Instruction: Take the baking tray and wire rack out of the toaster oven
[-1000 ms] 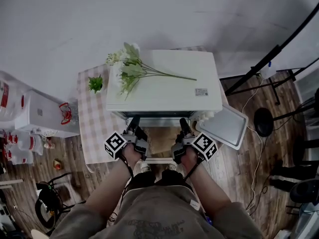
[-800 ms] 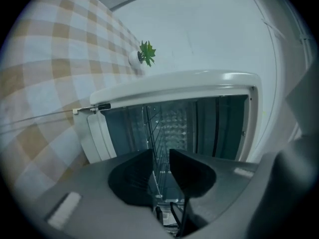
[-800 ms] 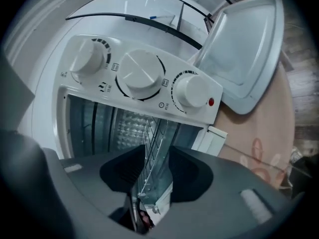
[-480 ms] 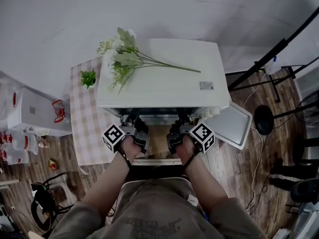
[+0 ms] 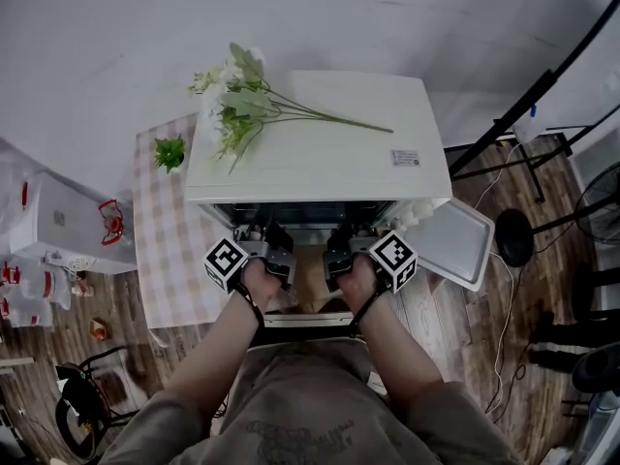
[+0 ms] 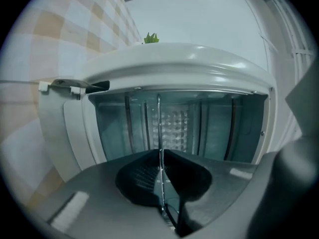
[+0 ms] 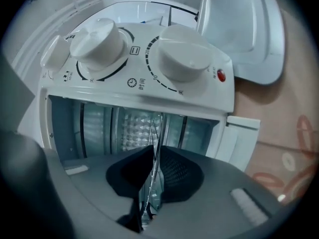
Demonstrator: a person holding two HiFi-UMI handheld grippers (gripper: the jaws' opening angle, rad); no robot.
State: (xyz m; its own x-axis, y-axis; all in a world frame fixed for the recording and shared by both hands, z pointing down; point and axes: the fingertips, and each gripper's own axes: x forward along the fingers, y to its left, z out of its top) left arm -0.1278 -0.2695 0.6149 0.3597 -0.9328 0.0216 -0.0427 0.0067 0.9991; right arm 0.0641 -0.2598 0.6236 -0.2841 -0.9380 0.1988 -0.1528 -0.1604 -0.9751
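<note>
Standing behind the person, I see the left gripper (image 5: 260, 238) at the left of the toaster oven's (image 5: 329, 168) open mouth. Its jaws are pinched together on a thin wire of the wire rack (image 6: 159, 118), which sits inside the cavity and is not yet out. The right gripper (image 5: 347, 238) mirrors it close by, jaws likewise nipped shut on the rack's wire below the two knobs (image 7: 182, 51). Both forearms reach forward side by side, with the marker cubes turned outward. Off to the right, the baking tray (image 5: 448, 245) lies outside the oven, just beside its right corner. The risk, I'd judge, is an uneven pull: if one hand leads, the rack could skew and jam against the oven walls, or the thin wire could slip from a pinch. A hard tug might also drag the oven and shake the flowers (image 5: 237, 105) lying on top.
</note>
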